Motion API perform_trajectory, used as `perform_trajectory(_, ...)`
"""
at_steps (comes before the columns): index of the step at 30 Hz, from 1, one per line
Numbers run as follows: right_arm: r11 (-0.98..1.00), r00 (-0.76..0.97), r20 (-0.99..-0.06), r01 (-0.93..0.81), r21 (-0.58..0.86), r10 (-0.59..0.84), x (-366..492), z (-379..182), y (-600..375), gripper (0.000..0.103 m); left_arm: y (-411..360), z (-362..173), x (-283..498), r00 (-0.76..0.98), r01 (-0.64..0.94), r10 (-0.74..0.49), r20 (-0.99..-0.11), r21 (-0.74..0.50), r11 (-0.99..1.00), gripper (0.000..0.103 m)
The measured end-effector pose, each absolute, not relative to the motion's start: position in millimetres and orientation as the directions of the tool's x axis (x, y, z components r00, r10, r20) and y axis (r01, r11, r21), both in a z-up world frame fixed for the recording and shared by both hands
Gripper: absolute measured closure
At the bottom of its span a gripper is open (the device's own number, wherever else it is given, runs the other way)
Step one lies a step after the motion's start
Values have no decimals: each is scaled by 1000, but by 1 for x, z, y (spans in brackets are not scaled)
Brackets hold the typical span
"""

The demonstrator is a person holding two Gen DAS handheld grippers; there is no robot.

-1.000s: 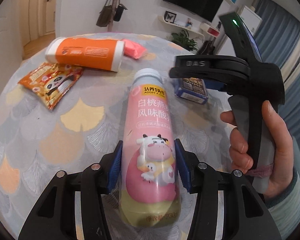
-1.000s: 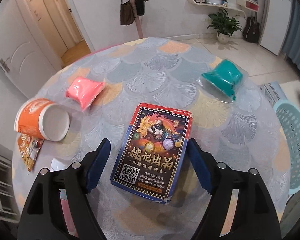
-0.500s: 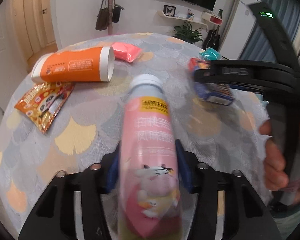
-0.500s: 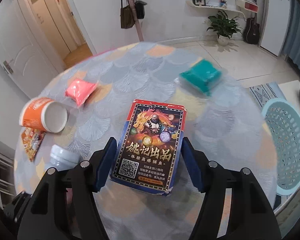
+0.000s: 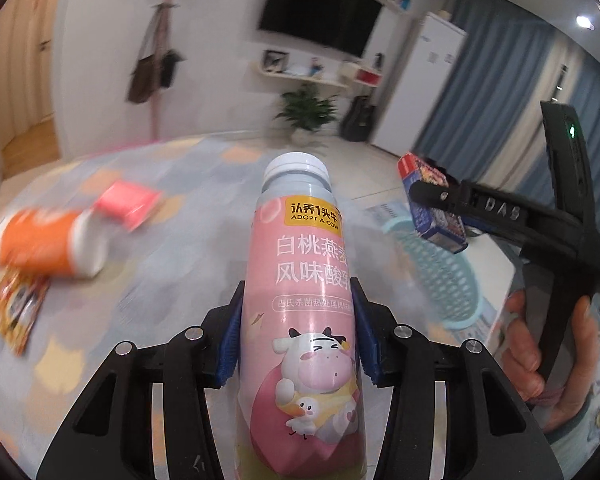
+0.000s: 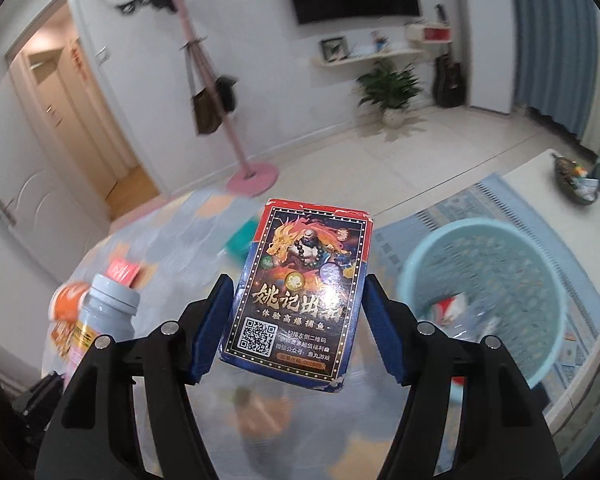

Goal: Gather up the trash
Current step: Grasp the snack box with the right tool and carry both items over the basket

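both loads had risen off the table (image 5: 172, 248) since a second before — our left gripper (image 5: 298, 332) clamped the pink bottle (image 5: 304, 300), our right gripper (image 6: 296, 328) pinched the card box (image 6: 300, 292), lifted clear for carrying toward the teal basket (image 6: 480, 300) beside the table.

A cup (image 5: 50, 242) lies on the tabletop (image 5: 172, 264) left of the bottle (image 5: 306, 320), a packet (image 5: 10, 312) beside it; the basket (image 6: 488, 300) sits right of the box (image 6: 300, 296).
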State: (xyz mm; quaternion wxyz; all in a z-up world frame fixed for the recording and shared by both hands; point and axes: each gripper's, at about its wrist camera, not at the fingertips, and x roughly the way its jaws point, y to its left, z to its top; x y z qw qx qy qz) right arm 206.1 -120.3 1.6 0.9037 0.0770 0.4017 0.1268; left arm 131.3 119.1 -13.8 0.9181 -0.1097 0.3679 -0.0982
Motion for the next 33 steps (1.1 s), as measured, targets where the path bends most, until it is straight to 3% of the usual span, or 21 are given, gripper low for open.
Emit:
perform_trajectory(4, 973, 684, -695, -106, 206, 222, 217, 6, -158, 41, 79, -3, 165, 699, 211, -363, -616, -308, 928, 57)
perform_trajectory(9, 989, 714, -693, 5, 147, 100, 231, -1, -213, 41, 30, -10, 215, 644, 262, -437, -628, -356, 897, 57)
perform_trajectory(13, 992, 686, -727, 92, 87, 0, 244, -30, -249, 41, -8, -22, 249, 623, 281, -442, -645, -343, 896, 57)
perform_trajectory(21, 965, 510, -859, 249, 88, -53, 267, -115, -305, 40, -68, -55, 291, 538, 279, -450, -712, -353, 893, 57)
perform_trajectory(28, 940, 433, -901, 304, 157, 10, 270, -151, -335, 39, -98, -73, 314, 482, 274, -444, -756, -351, 895, 56)
perform_trajectory(29, 938, 429, -903, 305, 164, 19, 268, -153, -336, 39, -99, -74, 314, 484, 270, -444, -754, -354, 895, 54)
perform_trajectory(31, 936, 424, -905, 305, 173, 29, 268, -153, -338, 37, -97, -71, 313, 495, 272, -454, -741, -364, 891, 41)
perform_trajectory(33, 934, 424, -905, 310, 178, 32, 267, -151, -340, 30, -96, -67, 310, 504, 276, -458, -732, -366, 889, 36)
